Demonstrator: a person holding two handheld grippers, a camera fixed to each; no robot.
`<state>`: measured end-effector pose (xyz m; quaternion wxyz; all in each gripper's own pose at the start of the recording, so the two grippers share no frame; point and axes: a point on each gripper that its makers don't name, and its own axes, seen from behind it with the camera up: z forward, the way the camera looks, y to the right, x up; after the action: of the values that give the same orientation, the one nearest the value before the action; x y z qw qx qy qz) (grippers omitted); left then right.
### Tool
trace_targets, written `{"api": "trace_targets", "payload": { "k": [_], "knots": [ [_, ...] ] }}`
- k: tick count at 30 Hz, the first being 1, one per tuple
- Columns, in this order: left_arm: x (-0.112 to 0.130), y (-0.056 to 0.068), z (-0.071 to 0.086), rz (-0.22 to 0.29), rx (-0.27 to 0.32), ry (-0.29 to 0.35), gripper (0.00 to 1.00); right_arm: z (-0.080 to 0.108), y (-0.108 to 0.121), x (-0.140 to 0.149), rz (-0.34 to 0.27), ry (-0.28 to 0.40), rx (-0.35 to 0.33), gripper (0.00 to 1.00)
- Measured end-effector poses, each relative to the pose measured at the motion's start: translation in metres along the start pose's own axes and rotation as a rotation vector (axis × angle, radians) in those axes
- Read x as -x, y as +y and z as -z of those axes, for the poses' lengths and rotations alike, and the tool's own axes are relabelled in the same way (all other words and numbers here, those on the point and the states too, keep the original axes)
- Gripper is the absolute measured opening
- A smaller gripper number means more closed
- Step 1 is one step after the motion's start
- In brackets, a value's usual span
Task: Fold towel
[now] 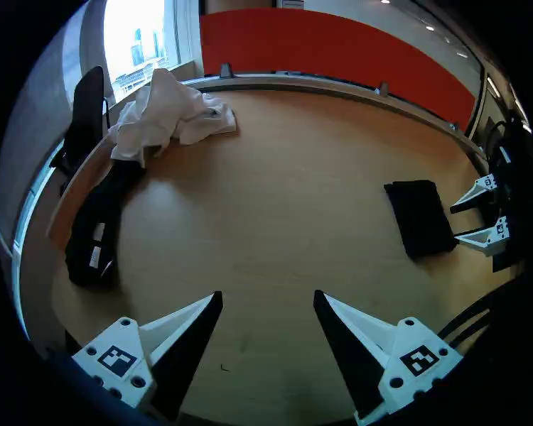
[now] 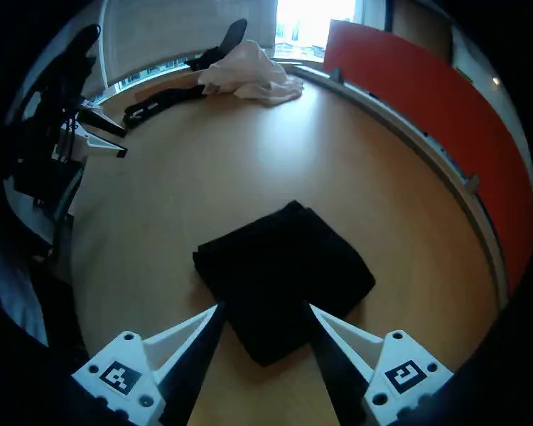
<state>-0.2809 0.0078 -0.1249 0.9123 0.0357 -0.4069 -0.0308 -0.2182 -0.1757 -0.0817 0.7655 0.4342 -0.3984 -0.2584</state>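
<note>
Folded towel [image 2: 284, 273] lies before the right gripper [image 2: 265, 306]; fingers apart.

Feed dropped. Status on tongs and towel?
Left tongs open, empty. Right tongs open at near edge of folded black towel. White cloth heap far across table, not blocking.

Low converging views apparently share table [image 1: 281, 213] and towel [image 1: 421, 216].

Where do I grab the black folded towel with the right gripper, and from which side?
Take the near corner of the black towel, which sits between the open jaws of the right gripper. Come in low from that side; it lies flat and folded, so pinch all layers.
</note>
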Motion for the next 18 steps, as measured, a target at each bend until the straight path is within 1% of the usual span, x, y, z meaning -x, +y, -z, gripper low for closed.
{"api": "trace_targets", "payload": {
  "k": [6, 12, 18],
  "knots": [
    [0.001, 0.001, 0.0, -0.004, 0.0, -0.003, 0.95, 0.0, 0.001, 0.02, -0.023, -0.025, 0.01, 0.8],
    [-0.001, 0.002, -0.001, -0.006, 0.003, -0.002, 0.95, 0.002, 0.002, 0.033, -0.046, -0.04, 0.014, 0.8],
    [-0.001, 0.002, -0.001, -0.009, 0.002, -0.002, 0.95, 0.001, 0.001, 0.044, -0.051, -0.062, 0.018, 0.78]
  ]
}}
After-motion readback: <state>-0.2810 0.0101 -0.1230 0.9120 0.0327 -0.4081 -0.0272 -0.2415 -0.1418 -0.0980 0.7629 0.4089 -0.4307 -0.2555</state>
